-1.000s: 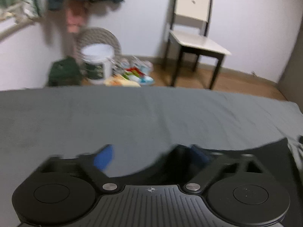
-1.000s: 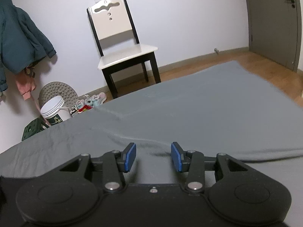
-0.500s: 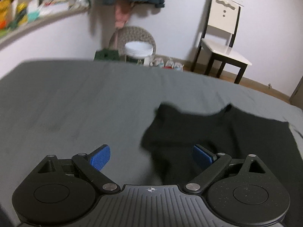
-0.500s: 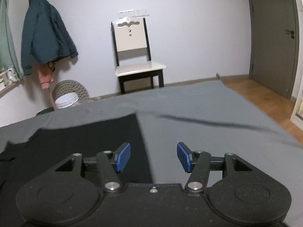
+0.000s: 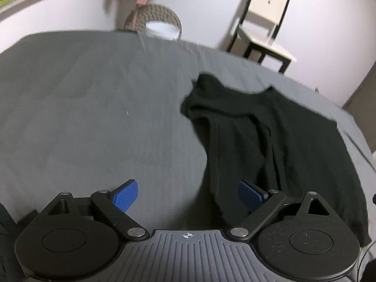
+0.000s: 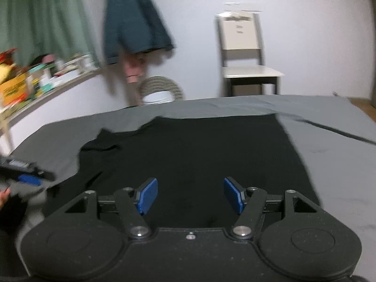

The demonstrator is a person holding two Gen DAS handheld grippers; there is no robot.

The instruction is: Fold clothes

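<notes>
A black garment (image 5: 270,141) lies spread on the grey bedsheet (image 5: 94,98), rumpled along its left edge with a sleeve bunched at the far left. My left gripper (image 5: 188,196) hovers open at the garment's near left edge; its right pad sits over the cloth, nothing is between the pads. In the right wrist view the same garment (image 6: 199,152) fills the middle, fairly flat. My right gripper (image 6: 190,196) stands open above its near part, holding nothing. The left gripper (image 6: 25,174) shows at that view's left edge, with part of a hand.
A white chair (image 6: 244,58) stands against the far wall beyond the bed. A dark teal jacket (image 6: 134,23) hangs on the wall, with a white bucket (image 6: 158,97) and woven stool below. A cluttered shelf (image 6: 35,80) runs along the left. Bare sheet (image 6: 340,145) lies to the right.
Both grippers pulled back and tilted down, so the black garment came into view. The right gripper swung left over the garment and opened wider. The left gripper stayed open.
</notes>
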